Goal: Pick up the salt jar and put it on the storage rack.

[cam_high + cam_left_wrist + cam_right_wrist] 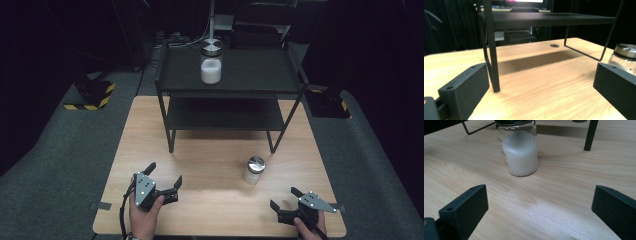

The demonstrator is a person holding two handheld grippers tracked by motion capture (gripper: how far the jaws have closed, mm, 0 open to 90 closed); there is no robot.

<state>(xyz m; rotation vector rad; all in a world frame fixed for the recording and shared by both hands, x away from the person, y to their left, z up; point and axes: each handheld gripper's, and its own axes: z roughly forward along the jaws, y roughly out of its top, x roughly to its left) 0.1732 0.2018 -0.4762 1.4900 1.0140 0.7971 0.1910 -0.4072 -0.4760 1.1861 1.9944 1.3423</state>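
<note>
Currently both grippers — left gripper [165, 176], right gripper [283, 198] — rest wide open near the table [210, 165] front edge; small jar [253, 170], apparently holding white granules, stands between them, untouched.

From my seat I look down on a light wooden tabletop [215, 165] lit from above, with a round hole [554, 45] near its far side. It stands on grey carpet [60, 165]. The room beyond is dark, almost black. A black two-tier metal shelf [230, 95] sits on the tabletop's far half. Yellow-and-black striped bases [92, 97] rest on the floor at left, and another [330, 106] at right. Behind the shelf I make out cables [175, 39] and a dark chair [520, 37].
</note>
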